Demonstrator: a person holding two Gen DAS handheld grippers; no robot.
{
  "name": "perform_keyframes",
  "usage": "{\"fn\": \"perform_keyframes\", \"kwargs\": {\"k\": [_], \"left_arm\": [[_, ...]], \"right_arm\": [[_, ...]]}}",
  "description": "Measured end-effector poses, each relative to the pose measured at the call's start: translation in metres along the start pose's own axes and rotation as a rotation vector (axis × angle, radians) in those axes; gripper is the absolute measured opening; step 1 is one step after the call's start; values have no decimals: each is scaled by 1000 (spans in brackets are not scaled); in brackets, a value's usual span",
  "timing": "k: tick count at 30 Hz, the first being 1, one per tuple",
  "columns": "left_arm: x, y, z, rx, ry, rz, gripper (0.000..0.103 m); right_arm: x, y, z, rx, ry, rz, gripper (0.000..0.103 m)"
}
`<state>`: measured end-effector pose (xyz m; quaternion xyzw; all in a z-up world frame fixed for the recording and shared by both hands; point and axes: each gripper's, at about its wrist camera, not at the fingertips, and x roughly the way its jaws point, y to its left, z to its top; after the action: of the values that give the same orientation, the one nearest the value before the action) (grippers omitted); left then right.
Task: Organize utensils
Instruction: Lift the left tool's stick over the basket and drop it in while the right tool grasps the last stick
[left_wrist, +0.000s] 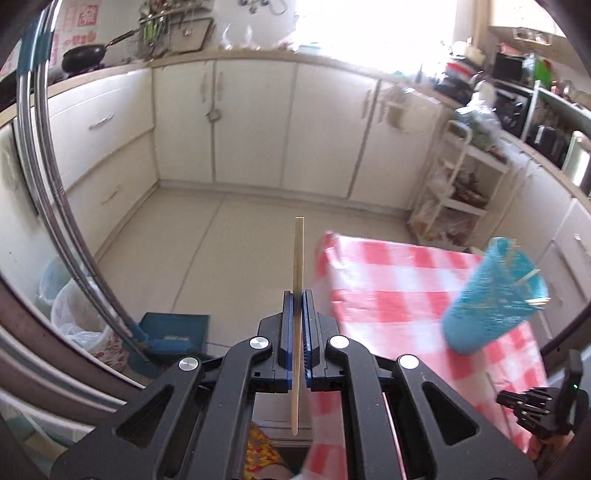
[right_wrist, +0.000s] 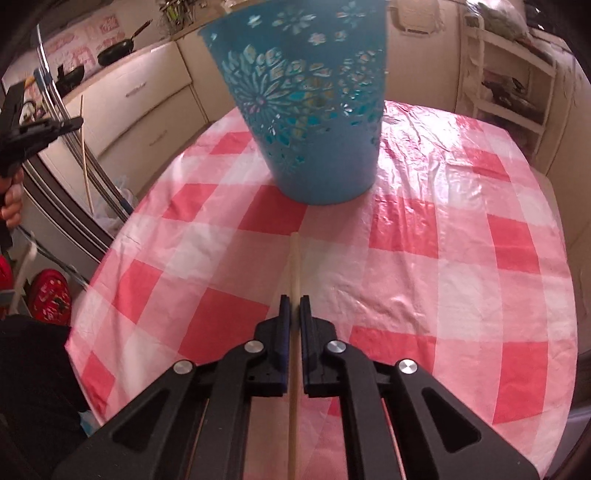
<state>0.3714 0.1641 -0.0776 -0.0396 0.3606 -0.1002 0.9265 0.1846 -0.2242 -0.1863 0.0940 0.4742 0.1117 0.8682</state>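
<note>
The left tool (left_wrist: 297, 295) is squeezed tight on a wooden chopstick (left_wrist: 298, 258), held up in the air beside the desk (left_wrist: 388, 288). The right tool (right_wrist: 294, 301) is closed on another chopstick (right_wrist: 294, 258), low over the red and white cloth (right_wrist: 443, 258). The blue holder (right_wrist: 310, 110) stands on the desk, just ahead of it.

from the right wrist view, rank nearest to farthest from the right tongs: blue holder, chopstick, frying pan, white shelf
1. chopstick, clamped in the right tongs
2. blue holder, straight ahead on the checked cloth
3. white shelf, beyond the table, far right
4. frying pan, far left counter
</note>
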Motion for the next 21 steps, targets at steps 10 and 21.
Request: {"fn": "perform_keyframes", "kwargs": {"k": [10, 21], "left_arm": [[-55, -136, 16, 26, -164, -286, 4], [-42, -249, 69, 72, -303, -321, 4]], "right_arm": [[-35, -36, -7, 227, -155, 186, 6], [-29, -66, -12, 324, -155, 231, 6]]}}
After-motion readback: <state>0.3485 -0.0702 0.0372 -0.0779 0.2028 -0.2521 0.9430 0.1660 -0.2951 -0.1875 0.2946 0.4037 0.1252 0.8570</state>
